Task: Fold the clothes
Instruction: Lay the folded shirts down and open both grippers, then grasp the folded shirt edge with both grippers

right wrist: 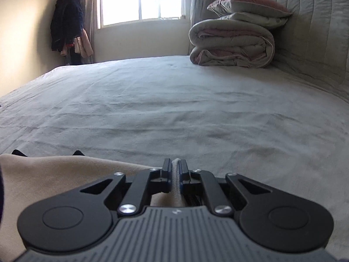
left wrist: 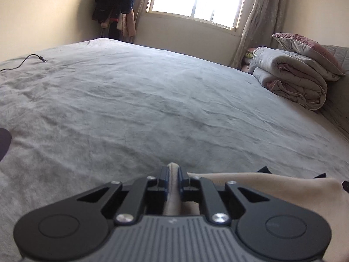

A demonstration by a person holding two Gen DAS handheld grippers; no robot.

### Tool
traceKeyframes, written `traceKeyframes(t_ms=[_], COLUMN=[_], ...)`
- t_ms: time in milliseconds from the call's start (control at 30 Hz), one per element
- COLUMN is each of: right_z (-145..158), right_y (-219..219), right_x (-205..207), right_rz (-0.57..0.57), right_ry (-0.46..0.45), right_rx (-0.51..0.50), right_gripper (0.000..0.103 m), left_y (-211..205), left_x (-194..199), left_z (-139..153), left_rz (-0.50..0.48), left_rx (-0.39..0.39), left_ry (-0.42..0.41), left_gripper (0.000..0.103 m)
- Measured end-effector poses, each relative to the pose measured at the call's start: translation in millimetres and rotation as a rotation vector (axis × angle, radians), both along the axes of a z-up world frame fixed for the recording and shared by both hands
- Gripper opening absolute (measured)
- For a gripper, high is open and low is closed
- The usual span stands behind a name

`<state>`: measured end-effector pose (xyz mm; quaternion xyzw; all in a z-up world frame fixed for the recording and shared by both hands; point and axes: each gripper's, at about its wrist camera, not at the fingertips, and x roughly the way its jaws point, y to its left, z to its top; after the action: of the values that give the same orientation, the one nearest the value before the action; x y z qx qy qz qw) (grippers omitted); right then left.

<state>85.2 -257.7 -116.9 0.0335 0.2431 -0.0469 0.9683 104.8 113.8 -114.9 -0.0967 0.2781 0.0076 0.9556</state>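
Observation:
A beige garment (left wrist: 272, 187) lies low over the grey bed sheet (left wrist: 152, 100), stretched between both grippers. My left gripper (left wrist: 173, 172) is shut on a fold of the beige garment, which pokes up between its fingers. In the right wrist view the same beige garment (right wrist: 54, 174) spreads to the left, and my right gripper (right wrist: 176, 168) is shut on its other edge. The black tips of the right gripper (left wrist: 265, 169) peek over the cloth in the left wrist view, and those of the left gripper (right wrist: 19, 152) in the right wrist view.
A folded duvet (right wrist: 231, 45) with a pink pillow (right wrist: 246, 2) on top sits against the padded headboard (right wrist: 316, 32). A black cable (left wrist: 24, 62) lies on the sheet at far left. Dark clothes (right wrist: 65, 21) hang in the corner beside the window (right wrist: 141, 0).

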Motion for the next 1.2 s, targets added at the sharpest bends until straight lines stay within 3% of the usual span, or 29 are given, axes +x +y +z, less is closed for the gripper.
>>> traceKeyframes(t_ms=[67,100,200,367,533,633,700,767,833,867,900,1000,1067,1200], right_z=[5,9,23,38,27,17,11,6,7,7,7,12,18,32], right_y=[-1,0,8,34,62,44,24,4,-11,-16,-21,-37,-43,-61], right_x=[-7,-11,-23,-36,-34,-32,-32,-32,-37,-40,-45,-57,-67,-83], right_rz=[-0.018,-0.027,-0.028,0.065,0.198,0.189,0.168,0.148,0.127,0.112,0.099,0.089,0.097,0.107], right_ry=[-0.014,-0.027,-0.068,-0.102,-0.043,-0.010,0.006,0.021,0.024,0.029,0.032,0.035,0.035,0.062], right_rx=[0.002,-0.009,-0.049,-0.055,-0.028,-0.023,-0.010,0.005,0.009,0.006,0.016,0.086,0.123,0.260], right_gripper=[0.027,0.029,0.036,0.041,0.041,0.041,0.044,0.037,0.036,0.049,0.052,0.052,0.054,0.058], left_y=[0,-1,-5,-36,-69,-63,-46,-31,-19,-15,-11,-2,8,42], left_x=[-6,-10,-25,-41,-35,-29,-30,-32,-35,-37,-40,-48,-52,-69], left_z=[8,15,36,51,27,3,3,5,7,9,10,19,27,45], left_rz=[0.025,0.032,0.050,-0.085,-0.238,-0.243,-0.229,-0.210,-0.196,-0.193,-0.194,-0.188,-0.187,-0.200], left_rx=[0.010,0.012,0.017,0.020,0.073,0.141,0.081,0.062,0.045,0.038,0.031,0.004,-0.043,-0.267], left_ry=[-0.015,-0.037,-0.108,-0.162,-0.091,-0.022,-0.022,-0.021,-0.021,-0.022,-0.023,-0.005,0.022,0.058], left_gripper=[0.018,0.019,0.035,0.049,0.055,0.058,0.058,0.057,0.057,0.057,0.057,0.055,0.059,0.068])
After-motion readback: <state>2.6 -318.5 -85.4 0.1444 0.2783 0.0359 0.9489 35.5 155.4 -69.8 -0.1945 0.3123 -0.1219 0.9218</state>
